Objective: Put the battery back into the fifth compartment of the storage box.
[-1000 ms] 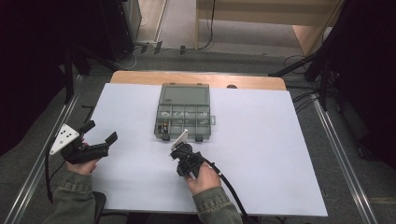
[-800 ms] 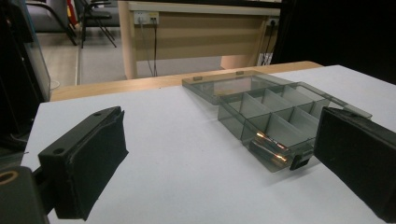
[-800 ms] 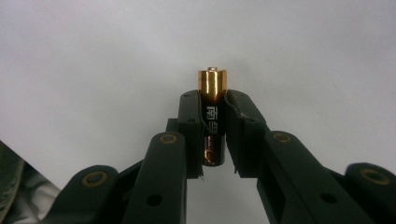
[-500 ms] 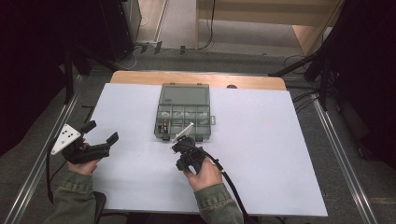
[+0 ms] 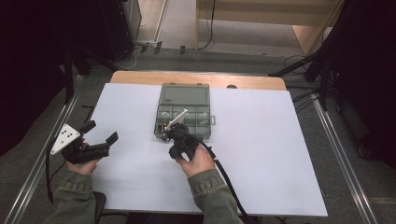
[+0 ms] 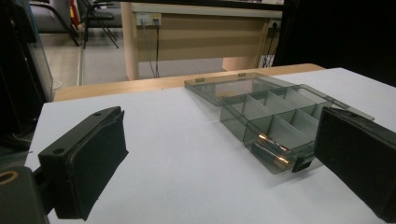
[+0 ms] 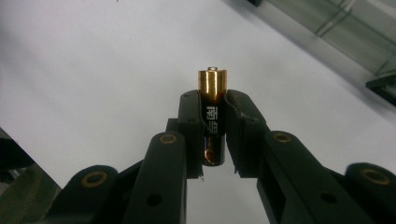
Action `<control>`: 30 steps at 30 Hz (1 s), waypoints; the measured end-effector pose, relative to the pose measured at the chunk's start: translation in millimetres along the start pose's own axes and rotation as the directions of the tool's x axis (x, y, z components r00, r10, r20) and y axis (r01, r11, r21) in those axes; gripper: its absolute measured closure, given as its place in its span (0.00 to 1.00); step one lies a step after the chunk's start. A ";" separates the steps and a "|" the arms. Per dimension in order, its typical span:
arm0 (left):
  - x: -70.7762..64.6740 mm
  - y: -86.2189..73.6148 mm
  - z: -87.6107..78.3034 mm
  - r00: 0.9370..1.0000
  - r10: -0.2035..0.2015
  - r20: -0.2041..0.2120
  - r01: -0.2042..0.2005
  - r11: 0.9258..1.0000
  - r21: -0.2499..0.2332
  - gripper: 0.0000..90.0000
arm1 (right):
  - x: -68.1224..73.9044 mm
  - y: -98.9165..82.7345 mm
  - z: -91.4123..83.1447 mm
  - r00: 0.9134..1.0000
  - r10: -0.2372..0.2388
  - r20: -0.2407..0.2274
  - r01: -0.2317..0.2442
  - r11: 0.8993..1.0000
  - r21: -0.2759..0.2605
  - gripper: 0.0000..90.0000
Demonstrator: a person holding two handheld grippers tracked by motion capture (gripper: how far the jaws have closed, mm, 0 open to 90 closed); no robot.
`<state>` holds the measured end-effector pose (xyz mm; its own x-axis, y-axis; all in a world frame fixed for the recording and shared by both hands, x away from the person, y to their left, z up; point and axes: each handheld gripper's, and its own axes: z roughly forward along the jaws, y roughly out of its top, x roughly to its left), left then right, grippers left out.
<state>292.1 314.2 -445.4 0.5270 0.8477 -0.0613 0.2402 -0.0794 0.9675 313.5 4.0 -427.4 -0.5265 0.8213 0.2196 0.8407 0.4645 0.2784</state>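
Note:
My right gripper (image 7: 212, 112) is shut on a black battery with a gold end (image 7: 212, 86), which stands upright between the pads above the white table. From above, this gripper (image 5: 167, 134) hangs at the front left corner of the grey clear compartment box (image 5: 201, 114). The box's lid (image 5: 184, 94) lies open behind it. My left gripper (image 5: 100, 132) rests near the table's left edge, jaws wide apart and holding nothing. In the left gripper view (image 6: 224, 154) the box (image 6: 275, 116) lies ahead, with batteries (image 6: 271, 145) in its nearest compartment.
The white table top (image 5: 271, 154) spreads wide to the right of the box. A wooden strip (image 5: 140, 77) runs along its far edge. Metal rails (image 5: 345, 158) flank both sides. A black cable (image 5: 224, 172) trails from the right gripper over the sleeve.
My right hand has lifted and moved away from the person and slightly right, up to the box's front left corner, with the battery still gripped. The left hand has stayed put.

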 end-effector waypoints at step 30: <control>2.3 0.1 -0.8 1.000 0.001 -0.002 -0.001 1.000 -0.001 0.03 | -35.0 81.6 14.3 0.962 0.244 -0.120 -0.254 0.964 -0.077 0.86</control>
<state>292.7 316.6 -445.3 0.5251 0.8489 -0.0601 0.2392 -0.0795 0.9677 402.4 17.8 -425.7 -0.3164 0.8640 0.3917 0.9347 0.2134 0.2844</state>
